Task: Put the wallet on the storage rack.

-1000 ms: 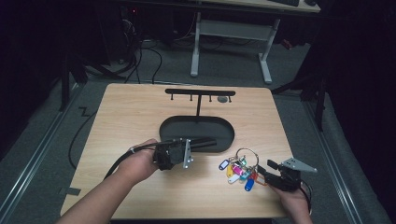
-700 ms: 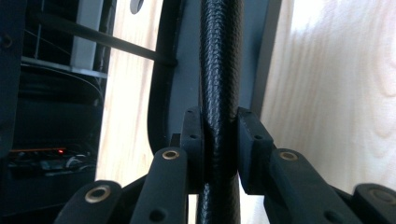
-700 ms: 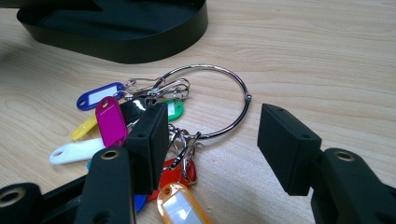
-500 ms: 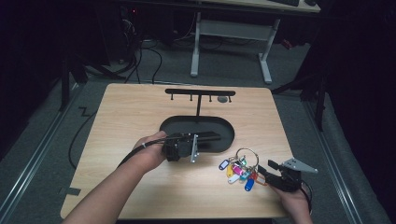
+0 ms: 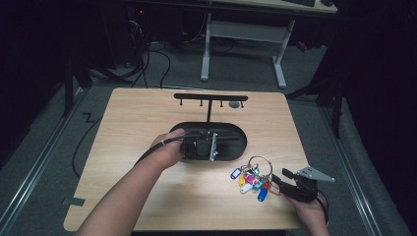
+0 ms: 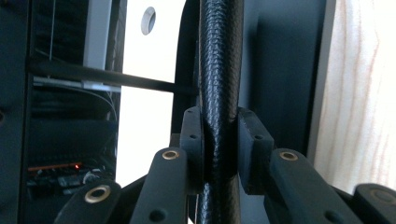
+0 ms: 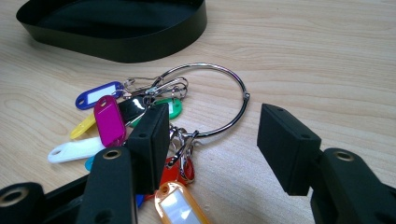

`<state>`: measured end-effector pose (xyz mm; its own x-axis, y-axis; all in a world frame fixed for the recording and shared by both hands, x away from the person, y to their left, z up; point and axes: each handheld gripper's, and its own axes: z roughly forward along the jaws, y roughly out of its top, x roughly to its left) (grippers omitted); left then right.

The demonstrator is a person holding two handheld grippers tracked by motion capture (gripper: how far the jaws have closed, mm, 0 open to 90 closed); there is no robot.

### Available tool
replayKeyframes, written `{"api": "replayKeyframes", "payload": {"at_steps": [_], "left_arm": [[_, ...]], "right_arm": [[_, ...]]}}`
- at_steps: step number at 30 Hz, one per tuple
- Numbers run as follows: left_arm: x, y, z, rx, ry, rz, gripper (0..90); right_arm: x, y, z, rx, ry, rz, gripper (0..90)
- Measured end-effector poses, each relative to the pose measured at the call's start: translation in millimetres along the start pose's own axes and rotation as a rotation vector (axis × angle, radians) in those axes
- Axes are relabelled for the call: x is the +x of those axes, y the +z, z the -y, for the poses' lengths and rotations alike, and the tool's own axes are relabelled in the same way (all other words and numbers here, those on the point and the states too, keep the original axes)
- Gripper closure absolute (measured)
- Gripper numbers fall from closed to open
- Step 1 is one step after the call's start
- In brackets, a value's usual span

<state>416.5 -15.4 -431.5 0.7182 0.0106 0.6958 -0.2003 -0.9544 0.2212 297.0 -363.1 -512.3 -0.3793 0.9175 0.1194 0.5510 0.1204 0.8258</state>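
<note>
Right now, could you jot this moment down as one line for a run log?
left gripper: shut on black textured post of hook stand | right gripper: open at steel key ring with coloured tags | table: light wood

A desk frame [image 5: 243,37] and cables [image 5: 162,54] stand, perhaps tangled, behind the table [image 5: 147,118].

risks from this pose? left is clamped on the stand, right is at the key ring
1. The left gripper is shut on the thin post of the rack; a sideways pull could tip it.
2. The right gripper is open, with only part of the ring between its jaws; closing now may miss it or catch a key tag.
</note>
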Motion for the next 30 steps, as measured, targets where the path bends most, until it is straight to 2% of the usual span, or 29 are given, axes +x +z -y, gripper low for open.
{"api": "replayKeyframes", "payload": {"at_steps": [4, 8, 16, 24, 30], "left_arm": [[5.4, 4.8, -0.8, 0.003, 0.014, -0.011, 75.2], [10.8, 8.8, 1.1, -0.007, 0.009, -0.015, 75.2], [16.7, 24.0, 4.7, 0.007, 0.046, -0.017, 75.2], [11.3, 41.0, 5.1, 0.012, 0.069, -0.018, 75.1], [11.5, 49.0, 11.1, 0.016, 0.061, -0.019, 75.0]], "right_arm": [[-0.6, 0.5, -0.1, -0.001, 0.004, -0.003, 44.4], [-1.0, 0.9, 0.0, -0.002, 0.011, -0.006, 44.5], [-0.1, 0.5, 0.3, -0.002, 0.018, -0.011, 44.5], [0.6, 1.4, 0.6, 0.0, 0.016, -0.016, 44.4], [1.9, 1.7, 1.0, 0.003, 0.009, -0.019, 44.5]]}}
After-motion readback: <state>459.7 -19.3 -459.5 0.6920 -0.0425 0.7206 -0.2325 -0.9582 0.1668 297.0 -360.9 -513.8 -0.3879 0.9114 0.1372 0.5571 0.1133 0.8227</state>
